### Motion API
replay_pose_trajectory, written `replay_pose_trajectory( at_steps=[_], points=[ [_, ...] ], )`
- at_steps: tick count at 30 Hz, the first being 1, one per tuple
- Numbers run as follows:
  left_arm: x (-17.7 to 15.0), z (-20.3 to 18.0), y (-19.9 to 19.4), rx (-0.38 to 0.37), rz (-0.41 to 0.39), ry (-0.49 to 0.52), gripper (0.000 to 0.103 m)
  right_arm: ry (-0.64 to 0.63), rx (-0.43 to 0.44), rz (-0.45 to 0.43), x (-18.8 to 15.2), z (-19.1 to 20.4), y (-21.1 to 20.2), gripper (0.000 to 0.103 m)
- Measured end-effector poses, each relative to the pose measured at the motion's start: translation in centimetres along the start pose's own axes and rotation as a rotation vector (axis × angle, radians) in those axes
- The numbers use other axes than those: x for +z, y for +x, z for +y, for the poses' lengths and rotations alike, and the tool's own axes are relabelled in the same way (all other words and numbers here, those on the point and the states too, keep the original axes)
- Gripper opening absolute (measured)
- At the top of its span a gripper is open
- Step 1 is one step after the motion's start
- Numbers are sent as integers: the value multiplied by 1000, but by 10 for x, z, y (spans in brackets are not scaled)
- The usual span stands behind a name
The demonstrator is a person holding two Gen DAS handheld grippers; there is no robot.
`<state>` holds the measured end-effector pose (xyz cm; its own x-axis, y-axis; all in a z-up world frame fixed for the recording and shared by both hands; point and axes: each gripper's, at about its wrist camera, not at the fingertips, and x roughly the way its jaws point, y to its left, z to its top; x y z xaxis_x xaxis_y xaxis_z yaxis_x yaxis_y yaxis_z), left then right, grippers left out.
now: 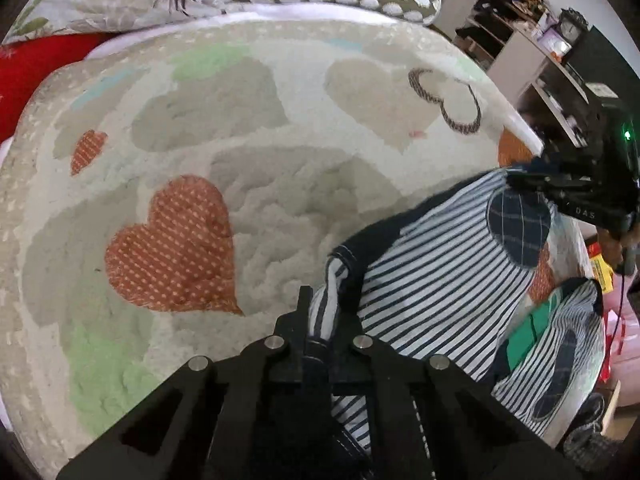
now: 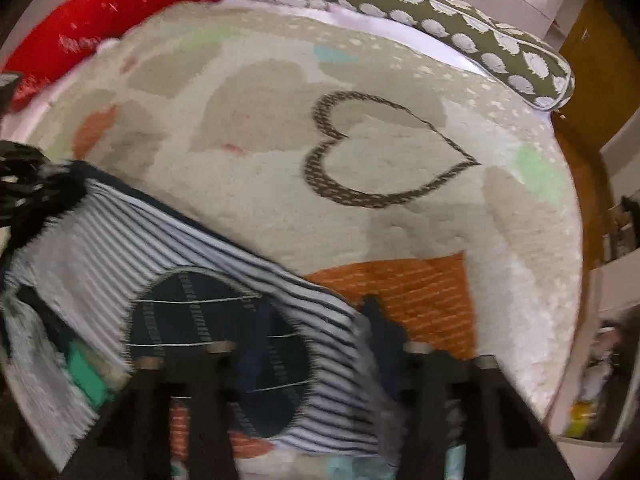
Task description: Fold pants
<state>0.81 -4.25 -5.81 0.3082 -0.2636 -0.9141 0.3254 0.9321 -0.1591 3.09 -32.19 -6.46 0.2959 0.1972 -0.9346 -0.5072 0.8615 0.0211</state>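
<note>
Left gripper (image 1: 320,320) clamped on striped pants (image 1: 432,288).

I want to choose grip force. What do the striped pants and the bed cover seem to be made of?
Striped pants: soft knit, likely cotton jersey; matte, draping in folds, with a woven-looking checked patch. Bed cover: plush fleece-like pile, fuzzy and dented; exact fibre cannot be told.

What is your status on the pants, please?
Left gripper shut on pants. Right gripper also gripping them, blurred. Pants lifted over blanket. Nothing in the way.

Pants (image 1: 440,280) navy-white striped; blanket (image 1: 280,160) cream, orange hearts.
</note>
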Motion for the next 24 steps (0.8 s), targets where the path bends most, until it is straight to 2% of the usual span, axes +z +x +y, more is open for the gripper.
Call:
replay_pose_trajectory(
  at_steps=[1,4,10,14,18,21,24],
  points=[
    [1,-1,-4,14,-13,-1,5,14,8,-5,0,-1,-3,7],
    [-1,-7,-24,44,-71,0,5,48,7,-33,-1,-3,-17,7],
    [-22,-24,-81,108,-204,13,5,62,-24,-166,-12,15,-75,7],
    [-61,-42,-124,125,-294,20,5,52,-10,-241,-43,38,-121,7],
    [-117,-61,-143,172,-349,20,6,60,38,-281,-95,71,-144,7],
    [-163,-74,-135,228,-339,11,6,78,72,-279,-137,95,-139,7],
    [-202,-83,-113,288,-286,0,9,104,84,-269,-175,115,-125,7]
  ],
)
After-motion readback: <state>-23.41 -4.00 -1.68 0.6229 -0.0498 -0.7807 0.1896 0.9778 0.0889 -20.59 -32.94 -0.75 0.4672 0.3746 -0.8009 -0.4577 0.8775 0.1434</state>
